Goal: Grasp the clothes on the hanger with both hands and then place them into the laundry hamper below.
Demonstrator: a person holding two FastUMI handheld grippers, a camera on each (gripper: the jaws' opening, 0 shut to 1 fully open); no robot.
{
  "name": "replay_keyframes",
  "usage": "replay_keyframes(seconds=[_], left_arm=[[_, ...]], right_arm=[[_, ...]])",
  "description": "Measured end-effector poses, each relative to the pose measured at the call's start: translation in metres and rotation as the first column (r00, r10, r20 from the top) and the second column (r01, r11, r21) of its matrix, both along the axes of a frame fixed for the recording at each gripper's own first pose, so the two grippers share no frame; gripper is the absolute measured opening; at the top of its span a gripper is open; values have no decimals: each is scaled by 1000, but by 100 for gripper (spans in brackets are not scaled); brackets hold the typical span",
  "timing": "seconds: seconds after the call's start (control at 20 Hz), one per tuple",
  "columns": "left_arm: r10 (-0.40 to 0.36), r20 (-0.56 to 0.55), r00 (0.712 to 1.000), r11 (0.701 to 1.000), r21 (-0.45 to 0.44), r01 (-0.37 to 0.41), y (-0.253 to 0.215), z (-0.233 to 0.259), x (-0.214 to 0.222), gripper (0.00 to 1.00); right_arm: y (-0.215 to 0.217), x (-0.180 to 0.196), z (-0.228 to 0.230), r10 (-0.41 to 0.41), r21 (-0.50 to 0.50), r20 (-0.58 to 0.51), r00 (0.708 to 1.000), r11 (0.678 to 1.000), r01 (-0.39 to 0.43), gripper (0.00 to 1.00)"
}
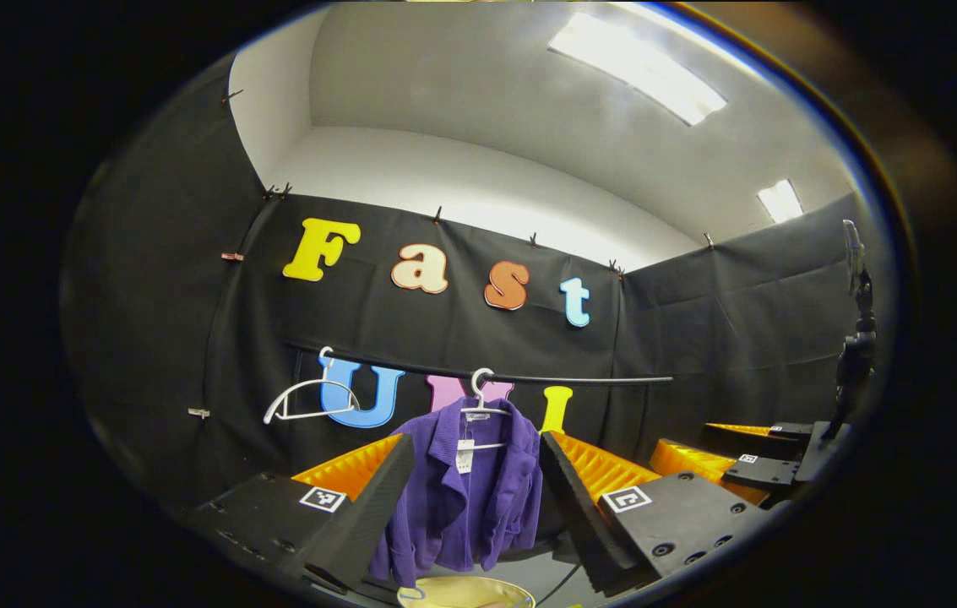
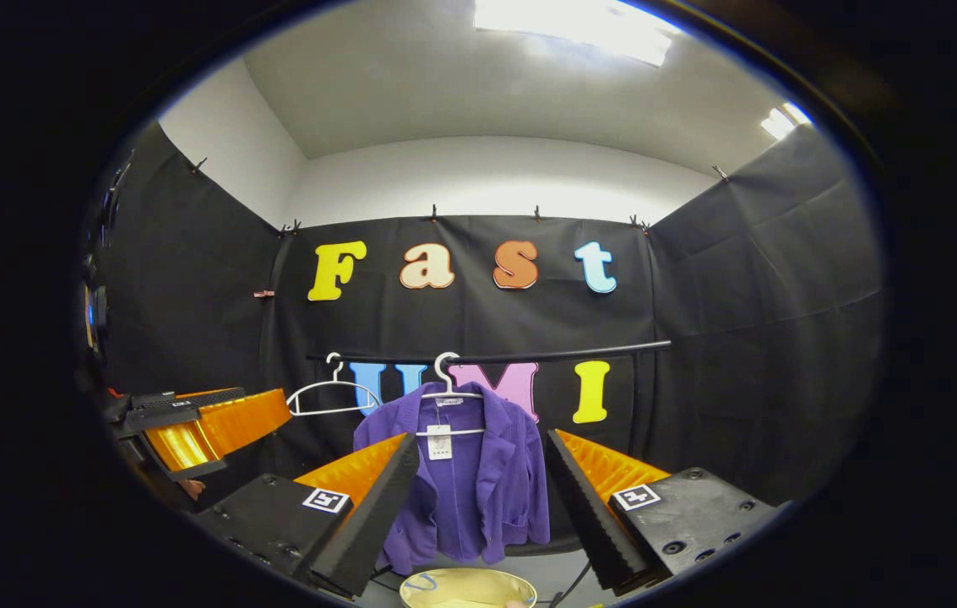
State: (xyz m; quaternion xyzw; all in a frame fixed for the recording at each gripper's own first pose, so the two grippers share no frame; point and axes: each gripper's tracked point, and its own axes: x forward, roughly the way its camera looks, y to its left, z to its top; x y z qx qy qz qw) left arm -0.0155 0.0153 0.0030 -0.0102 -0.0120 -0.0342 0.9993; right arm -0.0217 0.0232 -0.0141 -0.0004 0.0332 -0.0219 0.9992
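A purple jacket with a white tag hangs on a white hanger from a black rail. In the left gripper view my left gripper stands open, some way in front of the jacket, which shows between its fingers. My right gripper is open too, framing the jacket from a distance. Below the jacket, the yellow rim of the laundry hamper shows. The right gripper appears at the right of the left gripper view, the left gripper at the left of the right gripper view.
An empty white hanger hangs on the rail left of the jacket. Black cloth walls close the booth at the back and on both sides. A dark stand rises at the far right of the left gripper view.
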Motion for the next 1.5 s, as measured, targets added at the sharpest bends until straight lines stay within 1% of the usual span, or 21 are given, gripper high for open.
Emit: replay_keyframes(seconds=[0.05, 0.1, 0.15, 0.2, 0.35, 0.4, 0.45, 0.5, 0.65, 0.8, 1.0, 1.15, 1.3, 1.4, 1.5], left_arm=[[-9, -5, 1000, 1000, -3, 9, 3, -1, -1, 97], [-20, -10, 1000, 1000, -7, 20, 6, -2, -1, 94], [-30, -13, 999, 999, -12, 29, 9, -2, -3, 97], [-40, -16, 999, 999, -17, 40, 12, -3, -3, 94], [-74, -24, 997, 997, -32, 73, 20, -5, -4, 94], [-77, -25, 997, 996, -35, 76, 24, -5, -5, 94], [-81, -30, 996, 996, -38, 79, 27, -6, -5, 94], [-86, -32, 996, 996, -41, 84, 29, -7, -4, 94], [-102, -31, 994, 994, -48, 100, 33, -8, 3, 94], [-110, -46, 993, 993, -52, 107, 34, -16, 17, 94], [-101, -55, 993, 994, -50, 98, 30, -30, 46, 94], [-76, -51, 996, 997, -35, 75, 26, -41, 77, 94], [-59, -55, 997, 998, -37, 57, 13, -65, 113, 94], [-21, -83, 996, 999, -36, 18, 9, -87, 136, 94], [37, -91, 995, 998, -43, -41, 10, -103, 158, 94]], right_arm=[[5, -2, 0, -7, -6, 0, 1000, 1000, 7, 97], [9, -3, -1, -14, -14, 1, 1000, 1000, 14, 96], [13, -4, -2, -24, -22, 2, 1000, 999, 24, 96], [17, -7, -3, -33, -27, 2, 999, 999, 33, 96], [23, -10, -3, -67, -41, 9, 998, 997, 67, 96], [22, -11, -5, -80, -48, 8, 997, 996, 80, 94], [23, -12, -6, -89, -51, 3, 996, 995, 89, 97], [24, -12, -8, -95, -51, -1, 995, 994, 95, 97], [24, -7, -7, -111, -52, 4, 994, 992, 111, 97], [24, 7, -14, -107, -57, 1, 994, 993, 107, 97], [16, 36, -31, -91, -56, -6, 996, 994, 90, 97], [8, 72, -46, -60, -32, -5, 998, 998, 60, 97], [-3, 113, -66, -21, -5, -13, 1000, 1000, 21, 97], [-10, 145, -84, 15, 15, -32, 999, 1000, -14, 97], [-18, 174, -102, 50, 34, -52, 997, 998, -48, 97]])
